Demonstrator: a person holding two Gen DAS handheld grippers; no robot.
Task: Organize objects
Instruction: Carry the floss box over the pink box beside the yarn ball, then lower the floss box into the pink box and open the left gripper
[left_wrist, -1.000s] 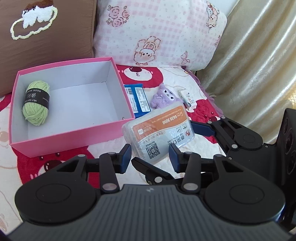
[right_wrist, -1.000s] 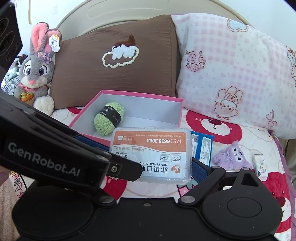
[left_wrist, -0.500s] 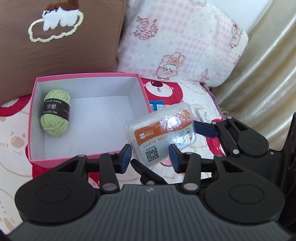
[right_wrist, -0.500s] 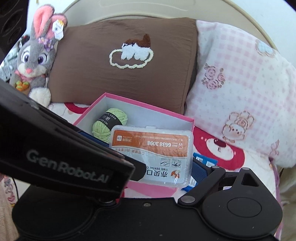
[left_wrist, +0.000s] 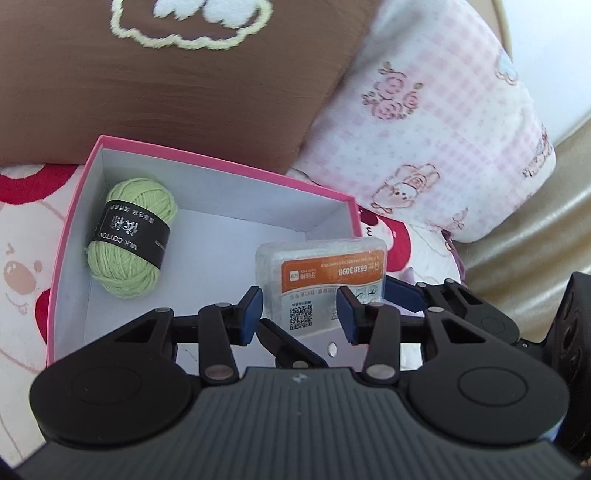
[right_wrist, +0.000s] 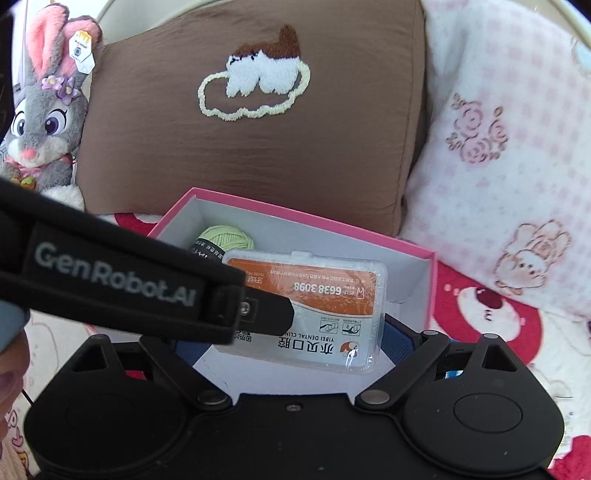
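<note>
We hold the floss case (right_wrist: 306, 310) pinched in our right gripper (right_wrist: 295, 332) over the box (left_wrist: 207, 157), yarn (left_wrist: 131, 238) at ten o'clock; our left gripper (left_wrist: 299, 314) gapes empty, and releasing early could catch the rim

We note two matte black grippers. The left gripper (left_wrist: 299, 314) has ribbed housing, round pivot plates, silver rivets on its link arms and dark blue fingers (left_wrist: 250, 313). The right gripper (right_wrist: 295, 341) shows matching linkages, silver rivets and blue pads (right_wrist: 400, 338). One black side bar bears white "GenRobot.AI" lettering (right_wrist: 114, 273) and one small screw.
</note>
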